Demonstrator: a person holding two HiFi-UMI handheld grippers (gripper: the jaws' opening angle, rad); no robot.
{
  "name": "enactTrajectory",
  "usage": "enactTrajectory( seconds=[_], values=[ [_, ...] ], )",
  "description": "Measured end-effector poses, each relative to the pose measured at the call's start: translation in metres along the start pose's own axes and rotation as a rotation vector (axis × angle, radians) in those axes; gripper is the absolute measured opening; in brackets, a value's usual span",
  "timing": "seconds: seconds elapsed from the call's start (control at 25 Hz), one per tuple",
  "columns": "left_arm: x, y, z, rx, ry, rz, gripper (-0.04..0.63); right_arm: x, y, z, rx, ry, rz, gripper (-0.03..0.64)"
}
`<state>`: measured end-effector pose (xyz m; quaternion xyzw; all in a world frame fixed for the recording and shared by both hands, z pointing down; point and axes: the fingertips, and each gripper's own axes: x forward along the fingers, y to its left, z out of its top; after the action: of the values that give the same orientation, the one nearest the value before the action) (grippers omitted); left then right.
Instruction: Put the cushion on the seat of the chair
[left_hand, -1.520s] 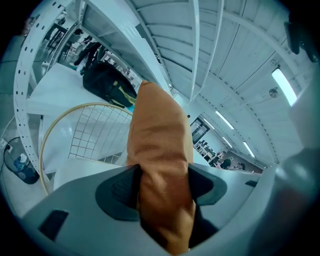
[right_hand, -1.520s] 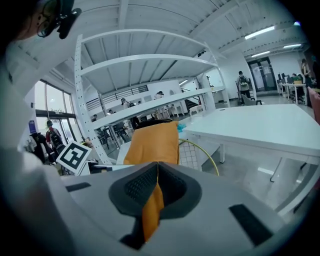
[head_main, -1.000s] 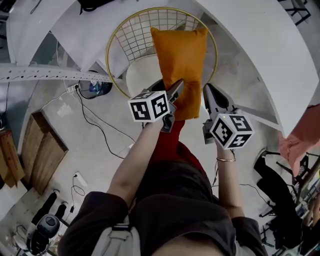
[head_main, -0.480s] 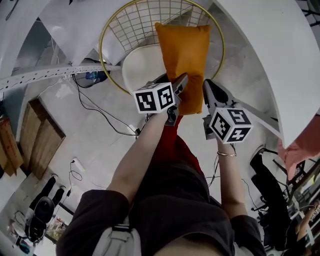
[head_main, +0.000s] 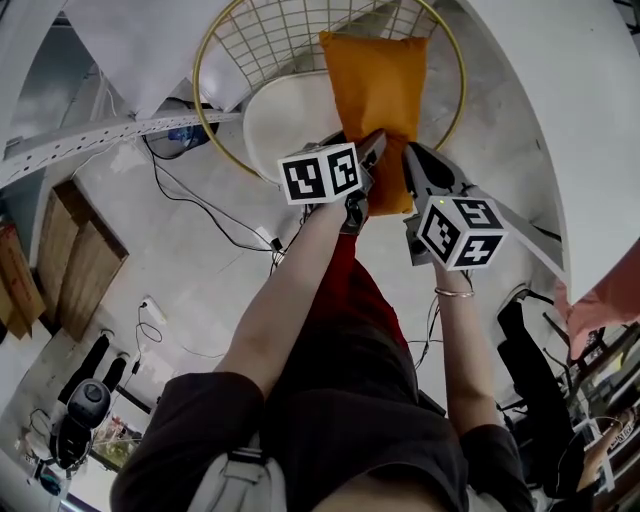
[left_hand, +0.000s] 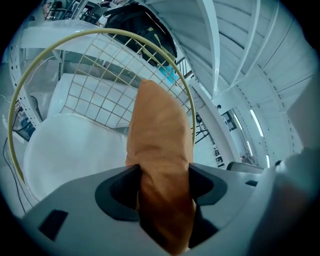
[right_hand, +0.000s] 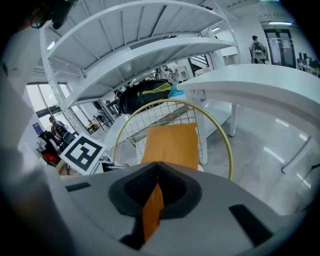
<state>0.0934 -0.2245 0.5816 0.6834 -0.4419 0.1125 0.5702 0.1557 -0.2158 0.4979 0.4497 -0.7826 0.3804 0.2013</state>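
An orange cushion (head_main: 375, 90) hangs on edge over the chair, whose white seat (head_main: 285, 120) sits inside a gold wire back (head_main: 215, 60). My left gripper (head_main: 372, 152) is shut on the cushion's near left corner. My right gripper (head_main: 412, 162) pinches the near right corner. In the left gripper view the cushion (left_hand: 160, 145) bulges thick between the jaws of the left gripper (left_hand: 162, 185), above the seat (left_hand: 70, 155). The right gripper view shows the right gripper (right_hand: 157, 192) clamping a thin edge of the cushion (right_hand: 172, 145), with the gold rim (right_hand: 226, 135) behind.
A curved white table (head_main: 560, 120) stands close on the chair's right. Cables (head_main: 200, 210) trail over the floor at left, beside wooden boards (head_main: 75, 270). A white perforated rail (head_main: 100, 135) runs left of the chair. A person in pink (head_main: 610, 300) is at the right edge.
Both grippers have sunk toward the chair with the cushion still held. The chair now sits nearer and higher in the head view.
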Motion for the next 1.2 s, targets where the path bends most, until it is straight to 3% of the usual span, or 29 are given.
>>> enactTrajectory(
  seconds=[0.64,1.2],
  values=[
    [0.037,0.016,-0.021,0.03,0.092,0.024,0.285,0.023,-0.018,-0.018,0.029,0.063,-0.016,0.018],
    [0.051,0.03,-0.019,0.038,0.097,0.064,0.3,0.034,-0.029,-0.032,0.032,0.104,-0.018,0.018]
  ],
)
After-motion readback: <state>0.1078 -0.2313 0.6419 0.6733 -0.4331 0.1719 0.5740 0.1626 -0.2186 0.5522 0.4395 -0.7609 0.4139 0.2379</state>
